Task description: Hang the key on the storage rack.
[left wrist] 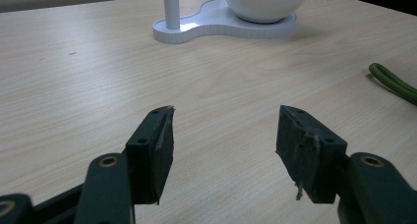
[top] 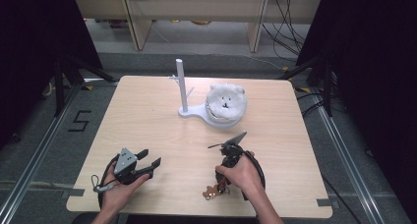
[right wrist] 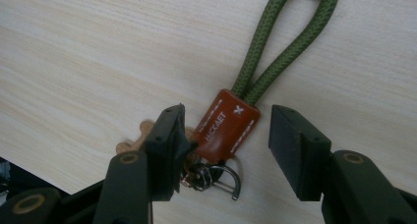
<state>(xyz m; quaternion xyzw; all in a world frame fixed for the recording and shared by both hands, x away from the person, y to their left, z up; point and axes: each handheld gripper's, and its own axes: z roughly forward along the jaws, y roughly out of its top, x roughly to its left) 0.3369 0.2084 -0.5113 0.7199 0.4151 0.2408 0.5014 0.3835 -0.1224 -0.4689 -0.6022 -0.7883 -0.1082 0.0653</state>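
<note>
A keychain lies near the table's front edge: a green rope loop (right wrist: 265,42), a brown leather tab (right wrist: 227,125), a metal clasp (right wrist: 219,177) and a small wooden charm (top: 211,191). My right gripper (right wrist: 226,121) is tilted steeply down over it and stands open, one jaw on each side of the leather tab. In the high view the right gripper (top: 219,183) is partly hidden by the hand. My left gripper (top: 150,157) rests low at the front left, open with nothing between its jaws (left wrist: 223,118). A bit of the green rope (left wrist: 393,81) shows to its right.
A white stand (top: 189,111) with an upright post (top: 181,81) sits at the table's centre back. Its base carries a white bowl topped by a plush bear face (top: 225,100). Bare wood lies between the stand and both grippers.
</note>
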